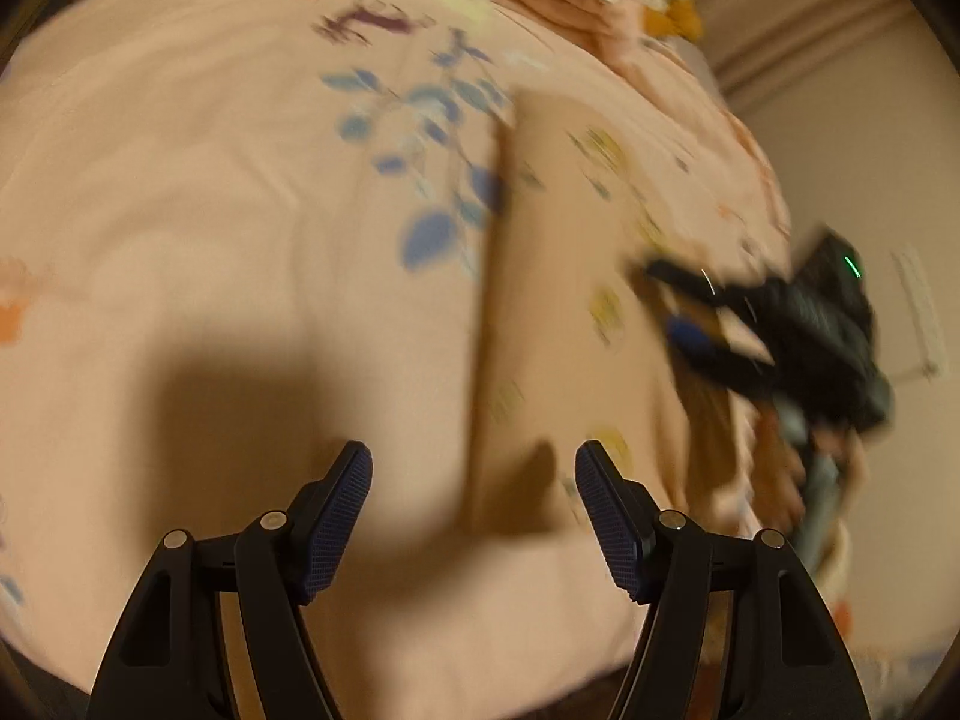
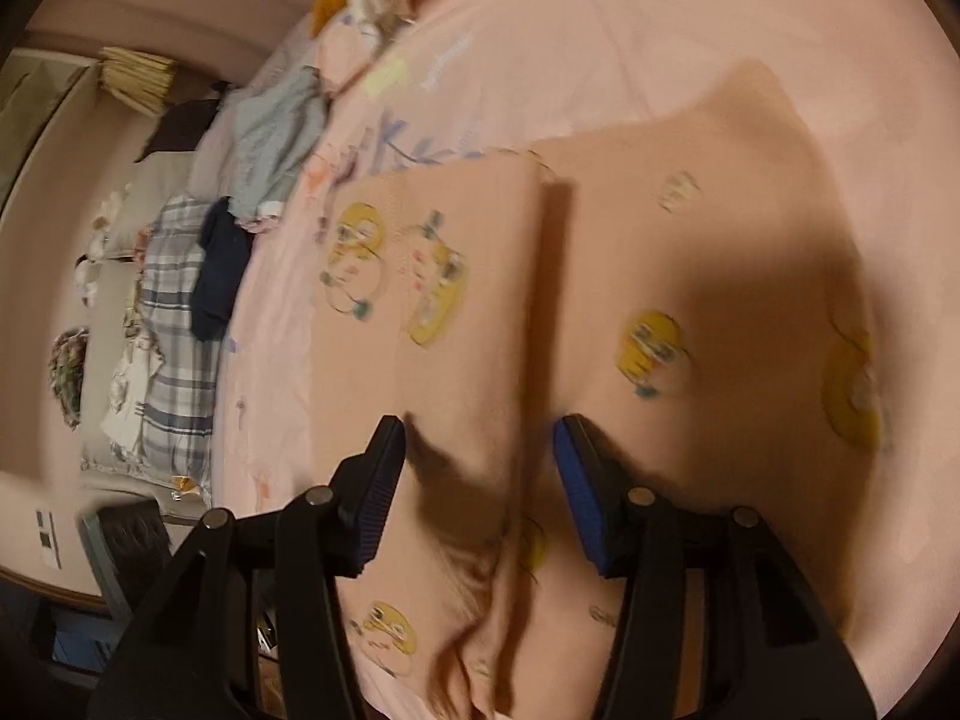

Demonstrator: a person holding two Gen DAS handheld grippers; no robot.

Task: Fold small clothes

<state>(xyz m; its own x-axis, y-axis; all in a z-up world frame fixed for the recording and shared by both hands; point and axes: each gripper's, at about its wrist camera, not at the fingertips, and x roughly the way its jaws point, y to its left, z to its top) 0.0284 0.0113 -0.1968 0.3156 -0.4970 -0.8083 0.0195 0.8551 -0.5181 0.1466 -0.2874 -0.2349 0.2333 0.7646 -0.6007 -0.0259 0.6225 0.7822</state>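
With both the left gripper point(image 1: 474, 468) and right gripper point(image 2: 480, 444) wide and empty over the part-folded pink garment point(image 2: 456, 276) on the bedsheet point(image 1: 180, 180), risk pinching sheet too, dragging fold askew.

I'm seeing a floral pink bedsheet point(image 1: 210, 192) covering the bed — a plaid blanket point(image 2: 174, 324) lying beside it.

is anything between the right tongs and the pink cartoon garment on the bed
Nothing visible. The right tongs are open right over the pink garment, straddling its raised fold, with only their shadow between. The left tongs are open too, and the other clothes lie off at the bed's edge.
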